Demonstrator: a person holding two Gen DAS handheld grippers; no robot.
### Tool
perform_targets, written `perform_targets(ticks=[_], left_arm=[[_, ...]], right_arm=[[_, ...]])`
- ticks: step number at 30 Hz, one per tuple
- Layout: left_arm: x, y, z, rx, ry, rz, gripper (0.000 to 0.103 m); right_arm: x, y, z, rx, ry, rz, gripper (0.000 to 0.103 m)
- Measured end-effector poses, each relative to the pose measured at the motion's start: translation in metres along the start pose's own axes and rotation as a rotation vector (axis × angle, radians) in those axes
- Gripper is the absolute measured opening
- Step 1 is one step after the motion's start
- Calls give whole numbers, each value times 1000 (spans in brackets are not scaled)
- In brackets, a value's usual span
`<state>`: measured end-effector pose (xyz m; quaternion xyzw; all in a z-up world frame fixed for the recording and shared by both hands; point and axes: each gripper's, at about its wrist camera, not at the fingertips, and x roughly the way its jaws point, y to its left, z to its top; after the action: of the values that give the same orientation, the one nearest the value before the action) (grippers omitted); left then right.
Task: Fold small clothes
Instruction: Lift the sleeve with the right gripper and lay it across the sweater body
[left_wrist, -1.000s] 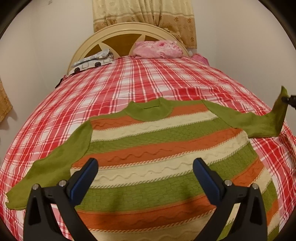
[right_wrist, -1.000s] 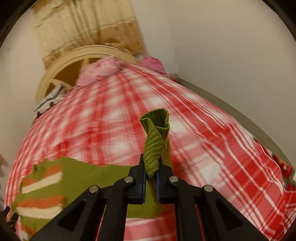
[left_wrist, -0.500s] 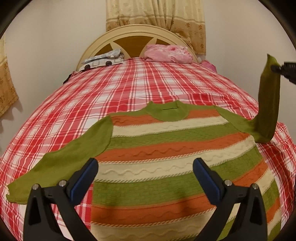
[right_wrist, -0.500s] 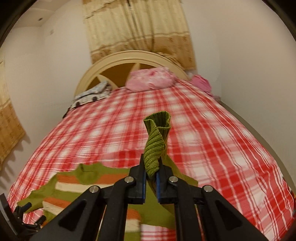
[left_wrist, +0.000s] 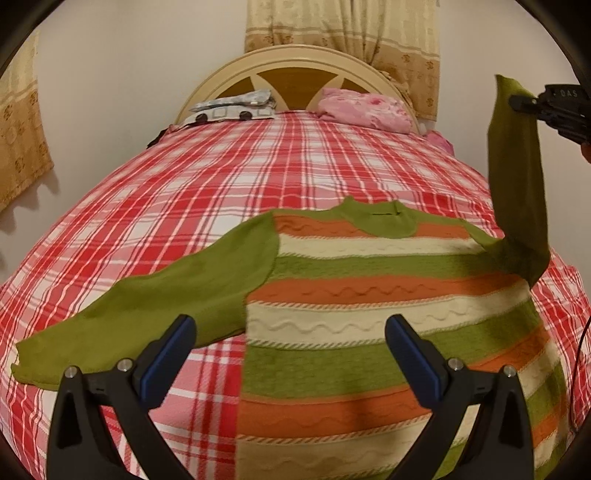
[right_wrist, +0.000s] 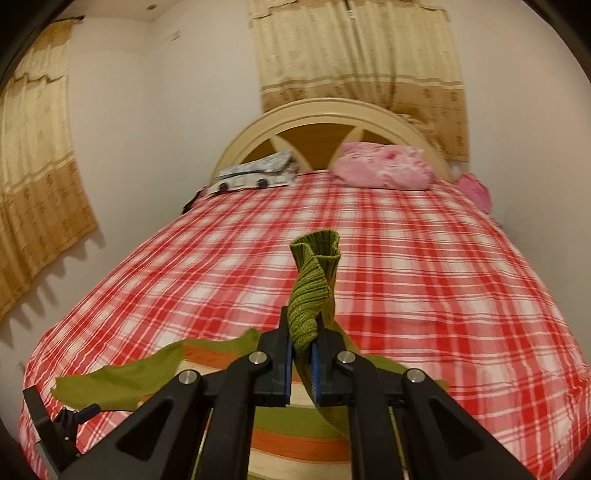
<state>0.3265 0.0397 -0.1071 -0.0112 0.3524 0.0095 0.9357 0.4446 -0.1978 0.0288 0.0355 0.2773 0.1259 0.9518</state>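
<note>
A small sweater (left_wrist: 388, 306) with green, orange and cream stripes lies flat on the red plaid bed, neck toward the headboard. Its left green sleeve (left_wrist: 155, 306) lies spread out to the left. My left gripper (left_wrist: 288, 354) is open and empty, hovering over the sweater's lower left edge. My right gripper (right_wrist: 303, 349) is shut on the cuff of the right green sleeve (right_wrist: 314, 280) and holds it high above the bed. From the left wrist view the raised sleeve (left_wrist: 517, 177) hangs down from the right gripper (left_wrist: 517, 101) to the shoulder.
The red plaid bedspread (left_wrist: 258, 177) covers the whole bed. A pink pillow (left_wrist: 365, 110) and a grey printed bundle (left_wrist: 232, 109) lie by the cream headboard (left_wrist: 295, 70). A wall runs close along the bed's right side. Curtains (right_wrist: 37, 166) hang at the left.
My right gripper has lifted the right sleeve well up off the bed and toward the sweater. My left gripper has shifted left, so the sweater's left edge now lies between its fingers.
</note>
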Motion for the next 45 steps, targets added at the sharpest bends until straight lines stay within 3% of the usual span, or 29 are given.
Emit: perform_targets(ticks=[8,16,30,36,41,45], left_arm=[[3,25,-8,-32,11,29,103],[7,44,-14,-57,28,56,103],[14,52,-18,-69,47,72,103],[14,52,-17,-68,49,76,103],[15,51,-16,-59,46,83,103],[14,51,-15,-60,52,81,103]], right_arm=[[55,80,-29,-29,73,116,7],[123,145,-90,-86,193,160,7],[175,171,-164,-149,363,177,7],[172,172,-169,-150,369,197,7],[160,174,-161,-152,314,206,7],[170,181,-168,-163,357,220,7]])
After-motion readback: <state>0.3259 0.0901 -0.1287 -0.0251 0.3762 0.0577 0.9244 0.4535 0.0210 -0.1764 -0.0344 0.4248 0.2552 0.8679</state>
